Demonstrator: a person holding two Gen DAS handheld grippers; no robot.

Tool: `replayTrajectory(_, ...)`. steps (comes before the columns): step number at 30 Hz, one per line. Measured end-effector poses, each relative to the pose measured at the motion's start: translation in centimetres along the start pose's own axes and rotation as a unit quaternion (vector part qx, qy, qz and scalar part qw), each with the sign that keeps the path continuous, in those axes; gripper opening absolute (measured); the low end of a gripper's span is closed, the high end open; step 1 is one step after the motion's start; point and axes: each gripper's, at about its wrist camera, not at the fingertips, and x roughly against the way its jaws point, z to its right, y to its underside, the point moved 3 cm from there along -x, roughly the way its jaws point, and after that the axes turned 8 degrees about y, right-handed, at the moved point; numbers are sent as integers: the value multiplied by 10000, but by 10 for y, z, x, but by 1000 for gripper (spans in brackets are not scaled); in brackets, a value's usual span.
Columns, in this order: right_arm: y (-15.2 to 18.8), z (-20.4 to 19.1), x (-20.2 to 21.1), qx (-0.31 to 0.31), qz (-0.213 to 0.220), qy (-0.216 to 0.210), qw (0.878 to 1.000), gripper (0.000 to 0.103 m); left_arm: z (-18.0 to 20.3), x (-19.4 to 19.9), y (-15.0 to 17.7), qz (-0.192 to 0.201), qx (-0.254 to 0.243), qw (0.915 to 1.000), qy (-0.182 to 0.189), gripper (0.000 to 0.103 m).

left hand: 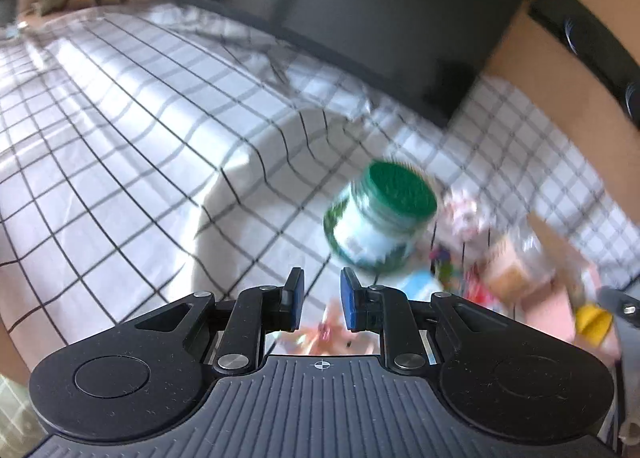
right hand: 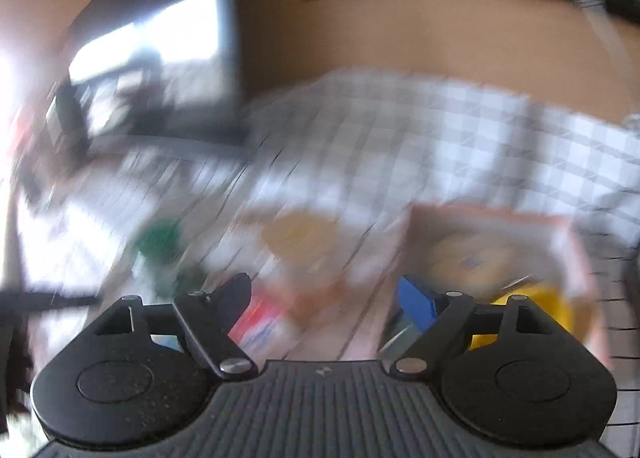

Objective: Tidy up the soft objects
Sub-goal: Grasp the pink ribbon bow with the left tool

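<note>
My left gripper (left hand: 321, 300) hovers over a checked white bedsheet (left hand: 140, 129); its blue pads stand a narrow gap apart and hold nothing. A jar with a green lid (left hand: 382, 213) lies tilted just ahead and to its right. Blurred soft items and packets (left hand: 472, 258) lie beyond it, next to a pink box (left hand: 560, 298). My right gripper (right hand: 328, 302) is open wide and empty above the blurred pink box (right hand: 496, 254), which holds something yellow (right hand: 536, 310). The green-lidded jar (right hand: 160, 242) shows at its left.
A dark headboard or screen (left hand: 360, 9) stands behind the bed. A wooden wall (left hand: 560, 105) is at the right. A raised fold of sheet (left hand: 256, 161) lies left of the jar. The right wrist view is heavily motion blurred.
</note>
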Motion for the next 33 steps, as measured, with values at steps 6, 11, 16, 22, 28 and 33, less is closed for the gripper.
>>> replayTrajectory(6,44,-34,-31,389,-919,-155,9949,81,16,-17,23,-657,-1462,9870,69,22)
replayTrajectory(11,68,-41,-38,479,-1210,-110,9914,81,23,-34,28,-1030,-2020,9738,-150,22)
replayTrajectory(16,78,-38,-34,279,-1291,-73,9912,82,21,-40,26,-1243,-2068,9700,-306,22)
replayTrajectory(22,83,-36,-34,98,-1381,-327,9898,98,15,-41,21,-1248,-1849,9746,-213,23)
replayTrajectory(28,81,-39,-37,96,-1541,-340,9874,103,13,-42,18,-1190,-1563,9802,-236,22)
replayTrajectory(33,65,-41,-26,339,-1436,-724,9864,96,6,-33,20,-1032,-1020,9892,-207,16)
